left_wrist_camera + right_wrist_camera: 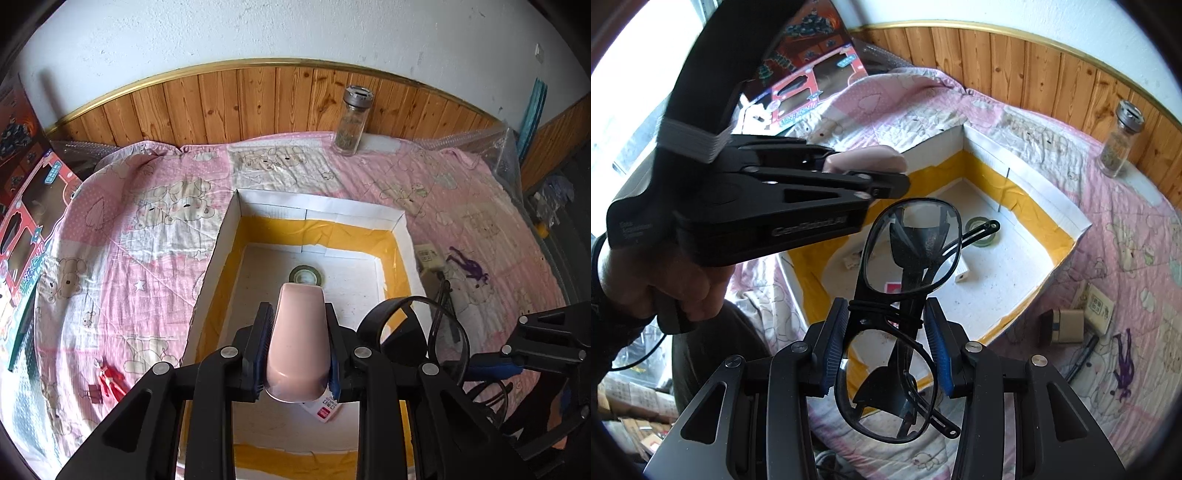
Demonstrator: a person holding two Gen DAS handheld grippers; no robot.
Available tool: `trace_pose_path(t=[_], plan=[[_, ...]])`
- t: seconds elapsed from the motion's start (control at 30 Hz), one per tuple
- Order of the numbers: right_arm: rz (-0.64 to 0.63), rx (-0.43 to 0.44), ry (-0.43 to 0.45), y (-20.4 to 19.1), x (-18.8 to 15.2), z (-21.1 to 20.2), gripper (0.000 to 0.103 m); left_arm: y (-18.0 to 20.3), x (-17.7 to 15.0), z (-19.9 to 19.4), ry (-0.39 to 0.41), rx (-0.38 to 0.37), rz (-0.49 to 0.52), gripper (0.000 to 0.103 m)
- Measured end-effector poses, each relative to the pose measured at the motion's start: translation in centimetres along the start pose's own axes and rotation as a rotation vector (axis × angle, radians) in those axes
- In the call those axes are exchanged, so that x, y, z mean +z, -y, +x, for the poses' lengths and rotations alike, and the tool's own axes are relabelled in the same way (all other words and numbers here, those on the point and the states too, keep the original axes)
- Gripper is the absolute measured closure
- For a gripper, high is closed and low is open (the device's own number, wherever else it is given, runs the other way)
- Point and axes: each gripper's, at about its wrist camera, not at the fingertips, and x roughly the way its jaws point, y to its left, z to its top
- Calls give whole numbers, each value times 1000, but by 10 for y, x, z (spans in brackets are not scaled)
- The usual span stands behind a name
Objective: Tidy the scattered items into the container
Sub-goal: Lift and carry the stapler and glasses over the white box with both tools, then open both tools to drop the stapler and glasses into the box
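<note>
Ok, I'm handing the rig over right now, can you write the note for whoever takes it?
Left claw: shut on pink cup, held over the box.
Right claw: shut on black glasses, near the box's edge.
Done: tape roll and some small items lie in the box.
Left: release both, then the red figure, purple figure, brown block and glass jar on the quilt.

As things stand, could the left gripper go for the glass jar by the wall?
Probably not: the left gripper is shut on the pink cup, over the box; the glass jar stands beyond it.
</note>
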Motion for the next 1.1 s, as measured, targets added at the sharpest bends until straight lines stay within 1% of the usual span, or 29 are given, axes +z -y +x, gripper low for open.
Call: trace_pose_path(t=[0.13,0.43,0.63,0.73,0.9,1.1], plan=[[5,3,-10,2,3,5,59,2,8,10,-18,8,26,77],[11,11,-38,11,9,24,59,8,23,38,-73,-3,61,77],[-13,26,-62,14,13,37,59,10,32,61,-109,-6,78,77],[-31,25,-77,18,16,43,59,7,38,73,-131,-4,91,77],[-53,47,-94,20,24,53,59,-5,49,86,-142,-8,73,77],[-82,57,-122,18,25,70,59,-10,51,107,-190,-13,96,77]])
